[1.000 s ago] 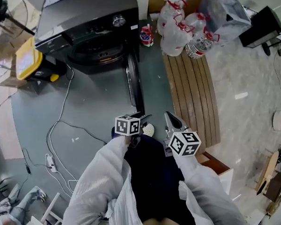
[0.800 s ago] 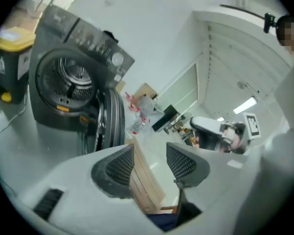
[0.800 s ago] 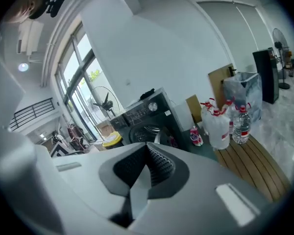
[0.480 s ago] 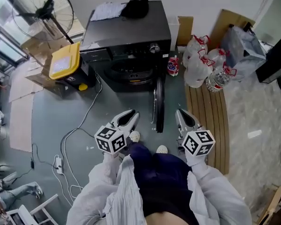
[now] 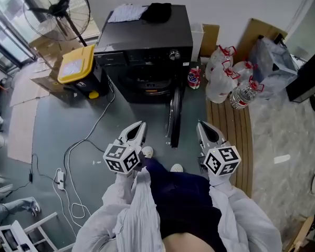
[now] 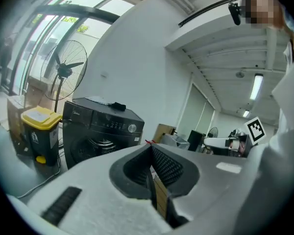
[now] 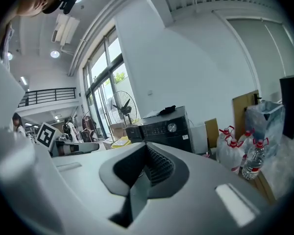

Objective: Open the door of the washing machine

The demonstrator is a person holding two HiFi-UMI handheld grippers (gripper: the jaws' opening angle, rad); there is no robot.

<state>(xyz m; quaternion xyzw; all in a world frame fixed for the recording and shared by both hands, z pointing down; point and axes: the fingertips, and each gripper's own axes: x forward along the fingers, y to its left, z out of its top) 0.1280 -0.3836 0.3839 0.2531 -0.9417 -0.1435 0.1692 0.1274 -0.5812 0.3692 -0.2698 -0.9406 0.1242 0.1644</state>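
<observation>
Your left gripper (image 5: 138,127) has its jaws pressed together after just closing, and nothing sits between them. Your right gripper (image 5: 203,127) is clenched and empty too. Both hang in front of your body, pointing towards the washing machine (image 5: 147,41) and touching nothing.

The door (image 5: 172,117) already stands swung out from the drum opening. You see it edge-on, its long axis running from the right side of the opening straight towards you, its free edge nearest your feet. It lies ahead of the grippers and between them, well apart from both, and neither hand looks clearly nearer.

The opening seems done. If you want the door wider, it would likely swing further to your right. Your left gripper is on the side to push it from, with the right one in its path
</observation>
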